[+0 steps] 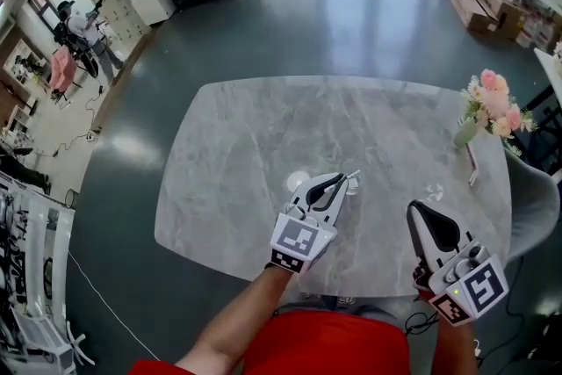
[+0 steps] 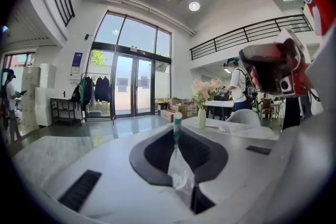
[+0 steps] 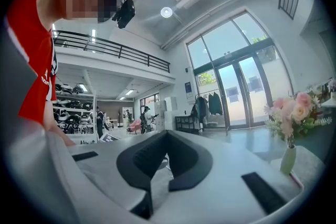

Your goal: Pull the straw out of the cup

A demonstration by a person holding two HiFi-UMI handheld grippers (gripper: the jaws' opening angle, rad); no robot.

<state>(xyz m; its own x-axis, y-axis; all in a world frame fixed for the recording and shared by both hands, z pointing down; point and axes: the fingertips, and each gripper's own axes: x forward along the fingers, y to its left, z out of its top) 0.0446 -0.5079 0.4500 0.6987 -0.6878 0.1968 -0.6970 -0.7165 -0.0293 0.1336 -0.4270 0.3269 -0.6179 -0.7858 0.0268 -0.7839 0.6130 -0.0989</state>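
On the grey marble table (image 1: 246, 145) a small white round cup (image 1: 297, 182), seen from above, stands just left of my left gripper (image 1: 339, 181). That gripper is shut on the straw (image 1: 353, 179), whose end pokes out past the tips. In the left gripper view the straw (image 2: 177, 122) shows a white and teal tip between the closed jaws of the left gripper (image 2: 177, 132), with crumpled clear plastic (image 2: 181, 173) around its lower part. My right gripper (image 1: 418, 208) hovers near the table's front right, shut and empty; the right gripper view shows the right gripper (image 3: 165, 135) with nothing held.
A vase of pink flowers (image 1: 490, 105) stands at the table's right edge, with a flat slim object (image 1: 472, 164) lying beside it. A small clear item (image 1: 435, 191) lies ahead of the right gripper. A grey chair (image 1: 532, 199) is at the right. People stand in the background.
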